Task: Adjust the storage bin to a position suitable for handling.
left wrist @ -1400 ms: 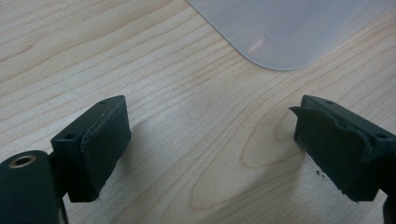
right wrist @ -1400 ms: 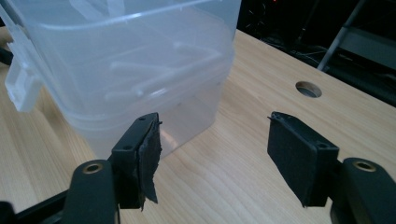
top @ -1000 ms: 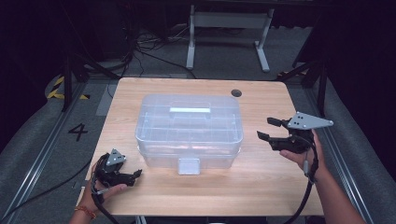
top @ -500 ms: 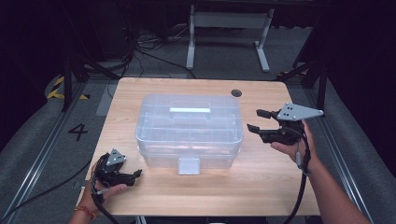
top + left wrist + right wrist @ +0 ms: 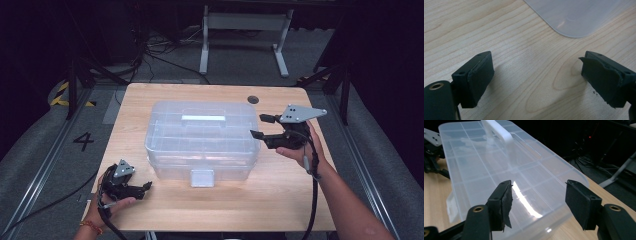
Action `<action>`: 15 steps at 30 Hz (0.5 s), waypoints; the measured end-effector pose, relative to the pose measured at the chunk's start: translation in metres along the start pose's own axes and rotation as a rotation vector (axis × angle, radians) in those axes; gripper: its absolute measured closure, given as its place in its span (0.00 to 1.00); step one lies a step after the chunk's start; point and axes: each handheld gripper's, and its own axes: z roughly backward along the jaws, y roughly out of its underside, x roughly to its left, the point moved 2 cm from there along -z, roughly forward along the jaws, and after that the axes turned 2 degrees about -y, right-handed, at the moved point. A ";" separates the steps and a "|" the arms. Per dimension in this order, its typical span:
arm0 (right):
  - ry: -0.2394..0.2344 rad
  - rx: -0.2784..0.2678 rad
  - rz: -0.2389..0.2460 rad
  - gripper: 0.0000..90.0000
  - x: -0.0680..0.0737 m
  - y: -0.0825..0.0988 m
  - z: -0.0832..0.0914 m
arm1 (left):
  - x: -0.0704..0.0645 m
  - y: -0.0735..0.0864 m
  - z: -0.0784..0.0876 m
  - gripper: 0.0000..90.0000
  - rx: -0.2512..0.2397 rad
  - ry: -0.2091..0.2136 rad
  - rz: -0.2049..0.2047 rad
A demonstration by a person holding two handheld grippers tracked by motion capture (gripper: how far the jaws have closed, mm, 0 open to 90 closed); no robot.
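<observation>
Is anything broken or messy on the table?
The clear plastic box sits shut and straight on the table, nothing spilled. The odd bit is the black padding on the claws: a torn flap hangs off one pad of the right claw, and a pad of the left claw looks ragged, with small black crumbs beside it.

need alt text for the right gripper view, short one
An open claw with two black jaws hovers at the end of a clear plastic compartment box with a white handle, which sits on a wooden table. The other claw is beyond the box.
</observation>
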 end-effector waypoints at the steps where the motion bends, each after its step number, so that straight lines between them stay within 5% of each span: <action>1: -0.006 -0.001 -0.003 0.43 0.001 -0.002 -0.002 | 0.000 0.000 0.000 0.13 -0.001 0.000 0.000; 15: -0.043 0.031 0.023 0.42 0.007 -0.018 -0.037 | 0.000 0.000 0.000 0.14 0.001 0.005 0.000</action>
